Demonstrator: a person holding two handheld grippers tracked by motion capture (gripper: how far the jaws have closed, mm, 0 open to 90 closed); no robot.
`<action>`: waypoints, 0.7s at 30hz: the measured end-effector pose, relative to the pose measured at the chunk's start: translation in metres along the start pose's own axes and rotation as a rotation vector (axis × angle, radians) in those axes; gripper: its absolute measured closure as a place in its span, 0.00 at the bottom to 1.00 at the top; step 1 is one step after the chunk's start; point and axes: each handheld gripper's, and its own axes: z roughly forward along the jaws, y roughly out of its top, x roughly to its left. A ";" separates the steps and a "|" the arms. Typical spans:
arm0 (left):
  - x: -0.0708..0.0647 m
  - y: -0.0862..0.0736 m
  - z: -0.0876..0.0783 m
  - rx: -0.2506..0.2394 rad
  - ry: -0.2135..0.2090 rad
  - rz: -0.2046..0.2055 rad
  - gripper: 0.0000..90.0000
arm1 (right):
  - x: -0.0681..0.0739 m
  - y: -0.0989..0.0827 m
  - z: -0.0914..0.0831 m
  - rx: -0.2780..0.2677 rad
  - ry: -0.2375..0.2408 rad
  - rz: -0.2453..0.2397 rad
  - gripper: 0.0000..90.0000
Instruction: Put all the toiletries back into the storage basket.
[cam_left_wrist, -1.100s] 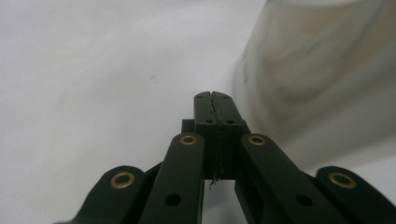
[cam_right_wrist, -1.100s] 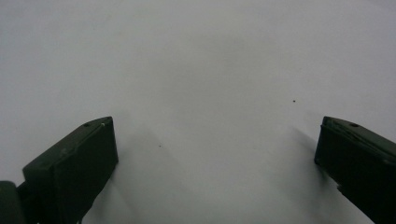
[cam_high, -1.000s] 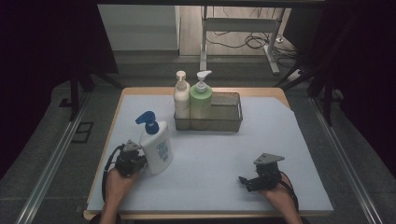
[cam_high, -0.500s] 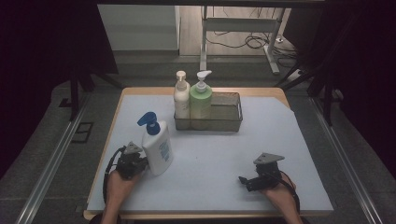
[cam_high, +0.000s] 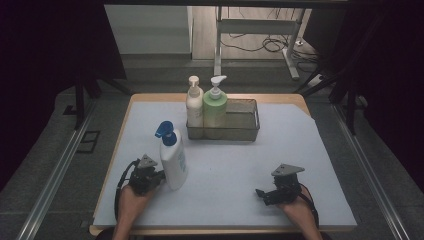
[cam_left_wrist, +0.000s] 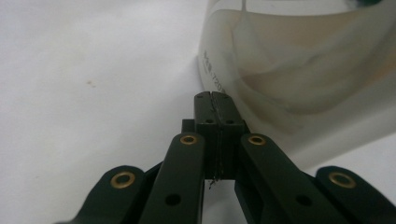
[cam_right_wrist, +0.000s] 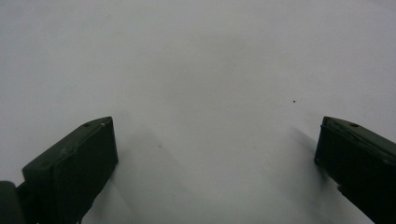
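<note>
Clearly the upright bottle stands just right of the left gripper, whose jaws are pressed together, empty; right gripper spread.

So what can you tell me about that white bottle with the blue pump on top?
The white bottle looks like plastic, with a blue pump head and a pale label. It stands upright on the white sheet, in front of the wire basket. The left hand-held gripper, jaws shut, sits right at its base; contact is unclear.
</note>
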 end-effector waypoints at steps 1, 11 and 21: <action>-0.001 0.000 0.000 -0.001 -0.003 0.002 1.00 | 0.000 0.000 0.000 0.000 0.000 0.000 0.00; -0.014 0.001 0.003 0.009 -0.029 0.018 1.00 | 0.000 0.000 0.000 0.000 0.000 0.000 0.00; -0.036 0.004 0.012 0.034 -0.067 0.082 0.99 | 0.000 0.000 0.000 0.004 0.000 0.000 0.00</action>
